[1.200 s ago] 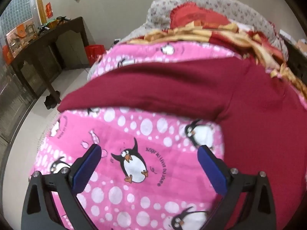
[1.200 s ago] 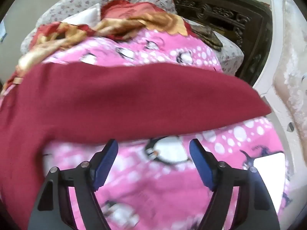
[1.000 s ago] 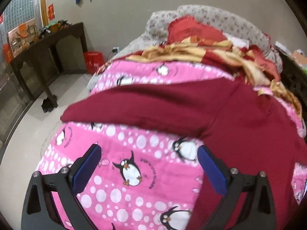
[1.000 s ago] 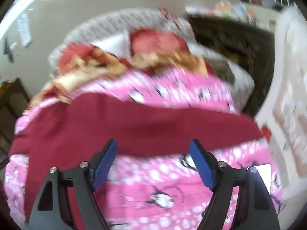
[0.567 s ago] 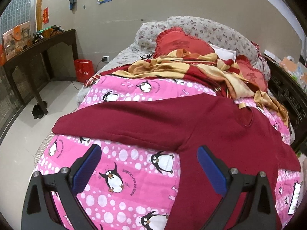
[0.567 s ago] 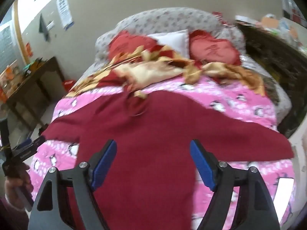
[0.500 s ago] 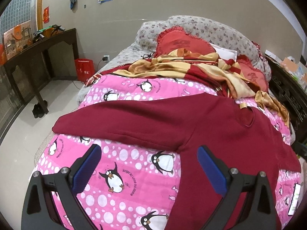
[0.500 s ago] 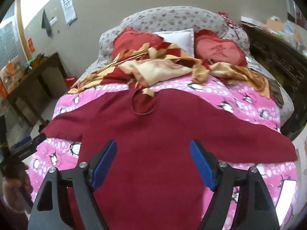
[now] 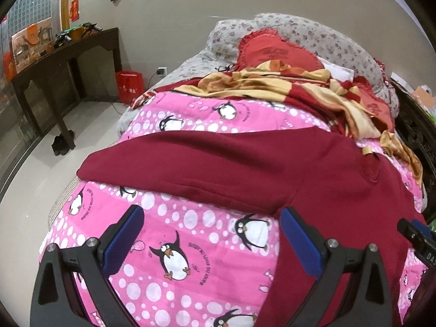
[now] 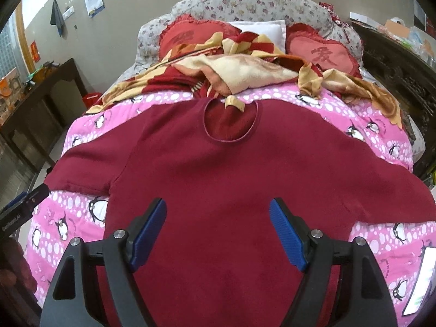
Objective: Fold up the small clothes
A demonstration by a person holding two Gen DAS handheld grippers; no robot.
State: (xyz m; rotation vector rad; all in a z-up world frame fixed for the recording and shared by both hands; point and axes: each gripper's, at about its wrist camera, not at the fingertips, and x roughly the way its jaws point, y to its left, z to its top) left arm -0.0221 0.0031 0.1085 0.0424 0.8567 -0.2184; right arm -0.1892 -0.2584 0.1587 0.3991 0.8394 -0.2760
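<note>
Pink penguin quilt (image 9: 190, 234), red heart cushions (image 10: 324, 51), dark side table (image 9: 62, 54), red bin (image 9: 129, 84)

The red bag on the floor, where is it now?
In the left wrist view, the red bag stands at upper left, between the dark wooden table and the bed.

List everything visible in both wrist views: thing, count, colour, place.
Dark red long-sleeved knit top: 1, maroon, spread flat on the quilt, sleeves out to both sides.
Pink penguin-print quilt: 1, pink with white dots, covering the bed.
Red-and-gold rumpled blanket: 1, bunched beyond the top's neckline.
Red heart-shaped cushions: 2, at the headboard.
White pillow: 1, between the cushions.
Dark wooden side table: 1, by the wall.
Red bin: 1, on the floor.
Left gripper: black, blue pads, open, empty.
Right gripper: same, open, empty.
</note>
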